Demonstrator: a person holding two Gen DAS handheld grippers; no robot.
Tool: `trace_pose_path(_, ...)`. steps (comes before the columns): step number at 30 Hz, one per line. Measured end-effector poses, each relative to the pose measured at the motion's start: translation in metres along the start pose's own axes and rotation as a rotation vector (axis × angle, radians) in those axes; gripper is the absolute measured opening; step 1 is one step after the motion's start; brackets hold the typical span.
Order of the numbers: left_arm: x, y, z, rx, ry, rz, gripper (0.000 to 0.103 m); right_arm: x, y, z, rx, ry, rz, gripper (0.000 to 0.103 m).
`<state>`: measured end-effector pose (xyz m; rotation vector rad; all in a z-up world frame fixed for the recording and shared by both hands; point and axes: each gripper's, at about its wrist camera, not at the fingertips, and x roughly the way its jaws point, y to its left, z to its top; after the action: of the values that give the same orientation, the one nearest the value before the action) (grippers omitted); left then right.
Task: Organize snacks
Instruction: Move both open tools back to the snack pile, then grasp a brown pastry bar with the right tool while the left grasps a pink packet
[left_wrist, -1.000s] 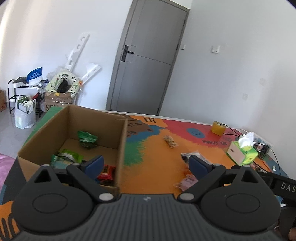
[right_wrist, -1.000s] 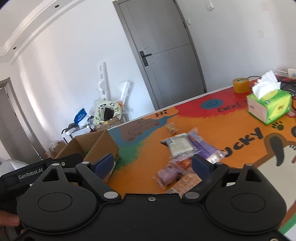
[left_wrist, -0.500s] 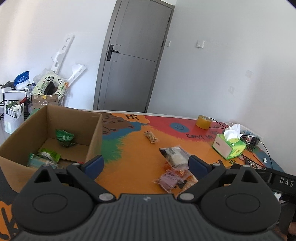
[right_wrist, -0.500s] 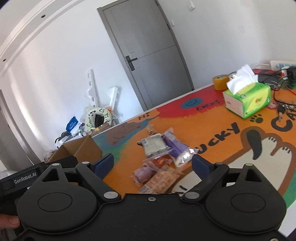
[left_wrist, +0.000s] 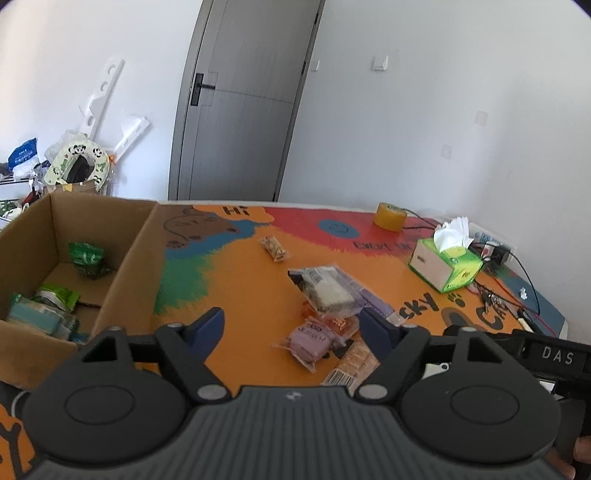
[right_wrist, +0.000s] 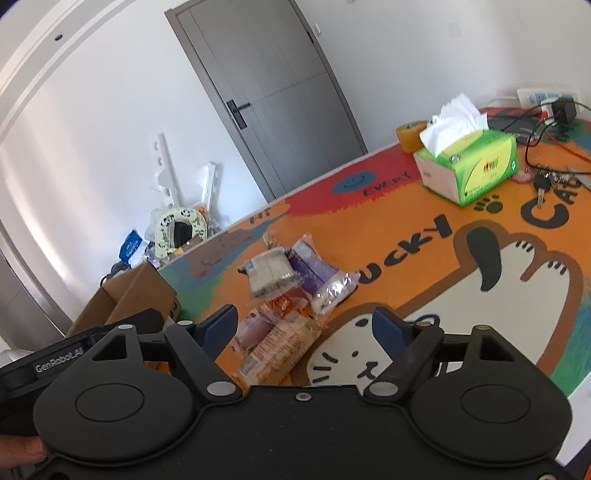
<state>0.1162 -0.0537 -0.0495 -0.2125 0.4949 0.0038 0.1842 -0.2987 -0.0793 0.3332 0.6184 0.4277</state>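
A heap of snack packets (left_wrist: 325, 314) lies mid-table on the colourful mat; it also shows in the right wrist view (right_wrist: 288, 291). A lone small packet (left_wrist: 273, 249) lies farther back. A cardboard box (left_wrist: 140, 258) at the left holds green packets (left_wrist: 85, 258); the box also shows in the right wrist view (right_wrist: 136, 295). My left gripper (left_wrist: 291, 323) is open and empty, above the near side of the heap. My right gripper (right_wrist: 304, 321) is open and empty, just short of the heap, over an orange-wrapped bar (right_wrist: 280, 347).
A green tissue box (left_wrist: 445, 264) stands at the right, a yellow tape roll (left_wrist: 389, 216) behind it, with cables, keys and a power strip (right_wrist: 546, 99) along the far right edge. A grey door and clutter stand beyond the table.
Both grippers swung right, away from the box and toward the snack heap, which now sits centred between the fingers. Both stayed open.
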Motion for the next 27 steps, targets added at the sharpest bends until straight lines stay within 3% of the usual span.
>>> trace_pose_path(2, 0.005, 0.001, -0.002, 0.002, 0.005, 0.006, 0.066, 0.008, 0.001, -0.003, -0.001, 0.019, 0.002, 0.074)
trace_pose_path(7, 0.022, 0.007, -0.010, -0.004, 0.051, 0.013, 0.060, 0.026, 0.009, -0.009, -0.013, 0.064, 0.020, 0.065)
trace_pose_path(25, 0.041, 0.032, -0.009, -0.064, 0.072, 0.077, 0.059, 0.091, 0.038, -0.016, -0.057, 0.172, 0.011, 0.065)
trace_pose_path(27, 0.043, 0.032, -0.009, -0.066, 0.076, 0.080, 0.059, 0.094, 0.039, -0.019, -0.067, 0.174, 0.006, 0.059)
